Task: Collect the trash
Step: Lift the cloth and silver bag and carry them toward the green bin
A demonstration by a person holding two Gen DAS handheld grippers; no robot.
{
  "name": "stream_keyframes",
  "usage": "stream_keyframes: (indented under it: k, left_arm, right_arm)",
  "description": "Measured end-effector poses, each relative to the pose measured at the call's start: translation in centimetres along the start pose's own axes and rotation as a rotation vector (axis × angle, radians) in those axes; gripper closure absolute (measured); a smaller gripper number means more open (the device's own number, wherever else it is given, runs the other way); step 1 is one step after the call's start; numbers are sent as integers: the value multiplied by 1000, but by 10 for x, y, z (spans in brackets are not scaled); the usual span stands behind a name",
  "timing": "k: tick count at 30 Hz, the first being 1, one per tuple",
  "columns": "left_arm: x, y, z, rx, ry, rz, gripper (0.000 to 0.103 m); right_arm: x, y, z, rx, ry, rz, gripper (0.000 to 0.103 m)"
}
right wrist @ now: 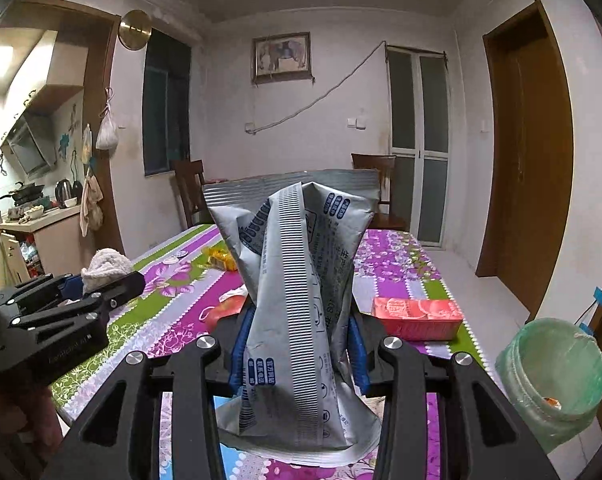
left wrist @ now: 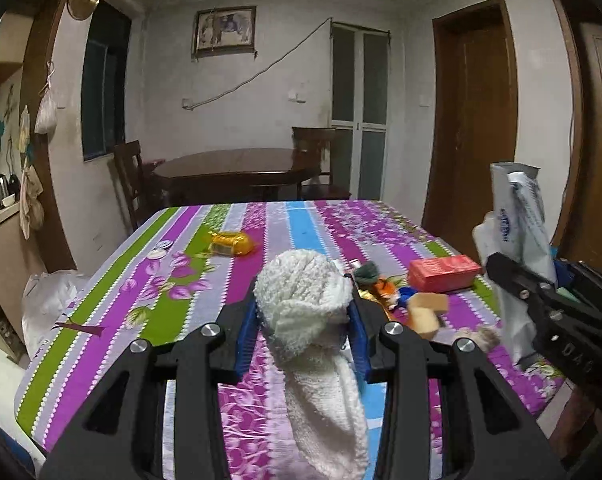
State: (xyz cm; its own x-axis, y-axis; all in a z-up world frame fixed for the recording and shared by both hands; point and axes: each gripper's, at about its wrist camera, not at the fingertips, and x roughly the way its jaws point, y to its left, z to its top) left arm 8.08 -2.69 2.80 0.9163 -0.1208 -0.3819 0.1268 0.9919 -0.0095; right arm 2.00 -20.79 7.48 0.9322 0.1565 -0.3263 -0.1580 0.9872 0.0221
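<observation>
The silver wrapper [right wrist: 301, 300] stands upright above the near edge of the striped table [right wrist: 401, 256], pinched between the narrowed pads of the right gripper [right wrist: 299, 344], long axis vertical. Left of it, the left gripper [left wrist: 307, 334] squeezes a white cloth [left wrist: 305, 300], its tail hanging down.

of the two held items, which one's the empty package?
The grey printed pouch, clamped in the right gripper. It is flat, crumpled foil with blue text; the left gripper holds a white fluffy cloth instead.
</observation>
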Motion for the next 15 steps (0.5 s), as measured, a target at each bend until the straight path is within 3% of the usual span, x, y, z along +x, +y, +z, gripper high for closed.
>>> stream_keyframes:
  k: [15]
  left_arm:
    - [6,-15,1,1,0,-21,64]
  right_arm:
    - [-12,-15,10,17,0,-13,62]
